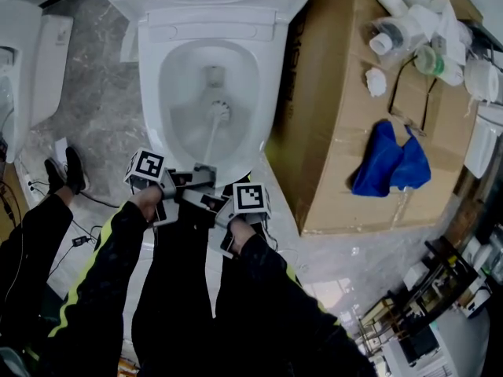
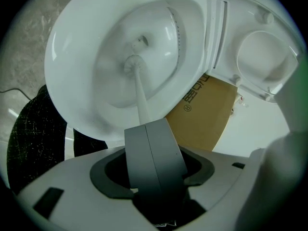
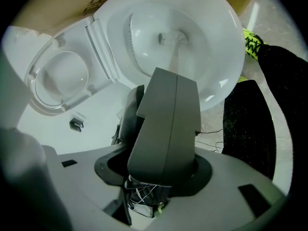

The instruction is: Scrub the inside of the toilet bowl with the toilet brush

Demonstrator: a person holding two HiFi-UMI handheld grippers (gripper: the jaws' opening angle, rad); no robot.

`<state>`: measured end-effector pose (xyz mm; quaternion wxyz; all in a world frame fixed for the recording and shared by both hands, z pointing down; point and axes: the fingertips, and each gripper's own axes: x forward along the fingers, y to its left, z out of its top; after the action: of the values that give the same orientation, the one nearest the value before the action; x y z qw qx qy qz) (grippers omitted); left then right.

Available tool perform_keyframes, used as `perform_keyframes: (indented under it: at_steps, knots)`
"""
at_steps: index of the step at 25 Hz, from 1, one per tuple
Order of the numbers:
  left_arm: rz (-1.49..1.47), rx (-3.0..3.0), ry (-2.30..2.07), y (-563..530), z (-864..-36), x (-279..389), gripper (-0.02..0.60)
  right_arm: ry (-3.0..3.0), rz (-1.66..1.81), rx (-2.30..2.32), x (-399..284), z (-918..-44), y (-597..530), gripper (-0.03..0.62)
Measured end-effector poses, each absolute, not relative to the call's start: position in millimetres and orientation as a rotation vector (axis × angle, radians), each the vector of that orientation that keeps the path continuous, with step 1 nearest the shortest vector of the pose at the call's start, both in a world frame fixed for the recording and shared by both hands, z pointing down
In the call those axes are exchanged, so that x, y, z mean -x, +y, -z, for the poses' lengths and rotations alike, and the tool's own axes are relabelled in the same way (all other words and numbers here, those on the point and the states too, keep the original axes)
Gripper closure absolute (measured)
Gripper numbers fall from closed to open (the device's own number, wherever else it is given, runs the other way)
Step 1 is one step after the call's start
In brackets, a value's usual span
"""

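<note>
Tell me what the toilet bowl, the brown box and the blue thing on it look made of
Toilet bowl: glazed ceramic, likely; glossy white with highlights. Box: cardboard; matte brown, folded flaps. Blue thing: soft cloth, probably; limp, wrinkled folds.

A shiny white oval toilet bowl [image 1: 155,93] stands open, with its seat and lid tipped up at the back. The inside looks smooth and wet, and there is a small dark hole low down at the back. A white toilet brush with a thin straight stick and a round bristly head [image 1: 214,132] reaches down into the bowl. The head sits at the bottom, just in front of the hole, touching the bowl. The stick leans up toward the front rim. Its top end goes in between the closed jaws of the left gripper [image 1: 203,170] and the right gripper [image 1: 207,200].
</note>
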<state>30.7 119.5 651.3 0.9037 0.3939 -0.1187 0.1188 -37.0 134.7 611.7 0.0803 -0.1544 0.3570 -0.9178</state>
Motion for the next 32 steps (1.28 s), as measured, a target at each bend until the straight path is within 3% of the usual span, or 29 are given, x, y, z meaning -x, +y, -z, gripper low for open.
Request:
perform_keyframes:
  at_steps: [32]
  knots:
    - [-0.026, -0.793, -0.424, 88, -649, 3, 0.322, 1.187, 2.945, 0.248, 62, -605, 122, 0.385]
